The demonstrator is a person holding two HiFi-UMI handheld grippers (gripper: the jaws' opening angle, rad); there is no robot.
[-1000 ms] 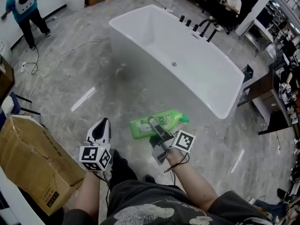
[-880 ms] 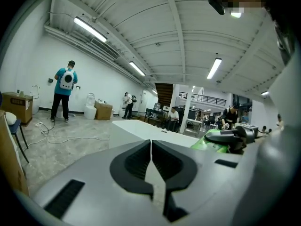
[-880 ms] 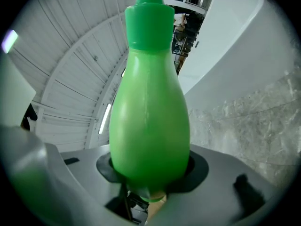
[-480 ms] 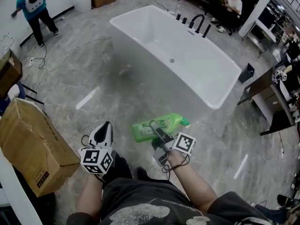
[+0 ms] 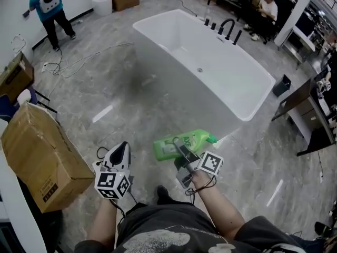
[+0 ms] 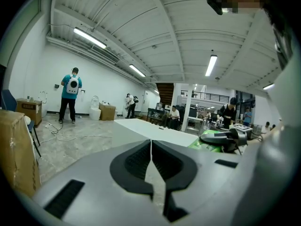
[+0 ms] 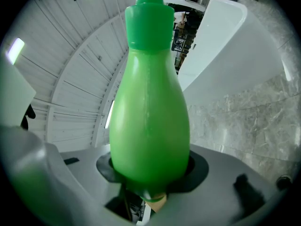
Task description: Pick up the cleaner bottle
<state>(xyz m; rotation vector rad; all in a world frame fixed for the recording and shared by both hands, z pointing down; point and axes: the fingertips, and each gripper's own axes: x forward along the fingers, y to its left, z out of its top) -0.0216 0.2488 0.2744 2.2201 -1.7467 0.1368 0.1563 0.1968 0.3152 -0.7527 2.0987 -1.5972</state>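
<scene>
- The right gripper (image 5: 181,151) was closed on the bottle (image 5: 169,147), with a jaw pressed on each side of its green body.
- In the right gripper view, the bottle (image 7: 149,117) filled the middle of the picture, its wide lower part sat between the jaws of the right gripper (image 7: 150,175), and its cap (image 7: 149,13) pointed away from the camera.
- In the head view, the bottle lay on its side above the floor (image 5: 121,96), just in front of the person's body, and its cap (image 5: 210,138) pointed to the right side of the picture.
- The bottle was between the person and the tub (image 5: 174,80), near the tub's closer end but not touching it.
- The left gripper (image 5: 120,147) was closed, and it held nothing.
- In the left gripper view, the 2 jaws of the left gripper (image 6: 151,160) met along a thin line, and the bottle (image 6: 207,144) showed at the right, apart from them.
- The 2 grippers were side by side, well apart from each other.
- The tub was white, and a dark faucet (image 5: 227,28) stood on its far rim.
- A cardboard box (image 5: 42,157) stood on the floor at the left, near the left gripper.
- Thin cables (image 5: 79,62) lay on the floor to the left of the tub.
- A person in a teal top (image 5: 50,4) stood far away at the upper left.
</scene>
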